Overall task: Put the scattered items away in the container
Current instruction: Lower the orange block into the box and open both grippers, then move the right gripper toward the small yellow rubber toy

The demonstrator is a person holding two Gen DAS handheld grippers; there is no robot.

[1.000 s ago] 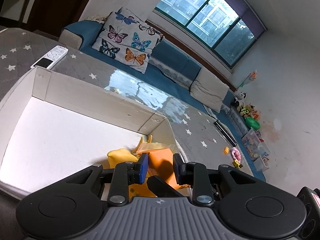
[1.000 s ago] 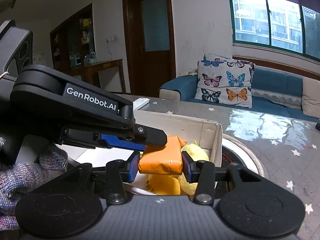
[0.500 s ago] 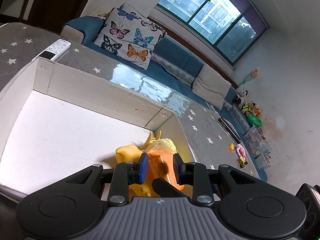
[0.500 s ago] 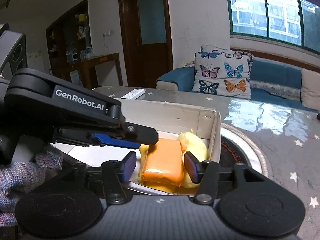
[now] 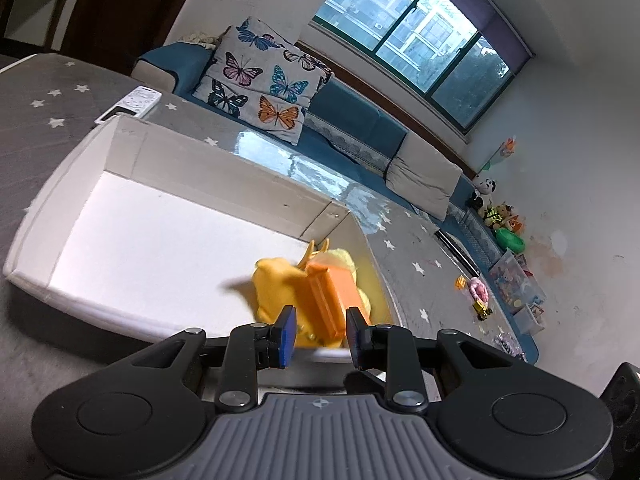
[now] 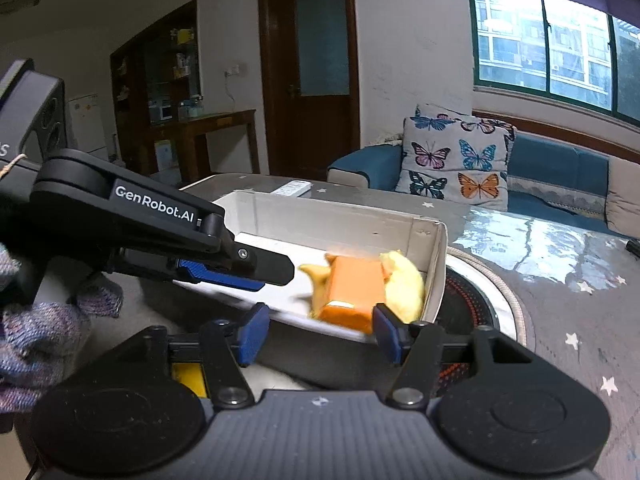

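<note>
A white cardboard box (image 5: 132,160) stands on the grey star-patterned table. An orange packet (image 5: 326,294) lies in its right end on yellow soft toys (image 5: 276,284). In the right wrist view the orange packet (image 6: 352,292) rests between the yellow toys (image 6: 404,284) inside the box (image 6: 320,220). My right gripper (image 6: 318,334) is open and empty, just outside the box's near rim. My left gripper (image 5: 320,338) is open and empty at the near rim, and also shows in the right wrist view (image 6: 236,270) over the box's left part.
A white remote (image 5: 130,104) lies beyond the box. A round woven mat (image 6: 480,300) sits right of the box. A sofa with a butterfly cushion (image 5: 264,80) stands behind the table. Toys (image 5: 478,290) lie on the floor at the right.
My right gripper has opened and let go of the orange packet, which now lies in the box. Both grippers have drawn back toward the box's near rim.
</note>
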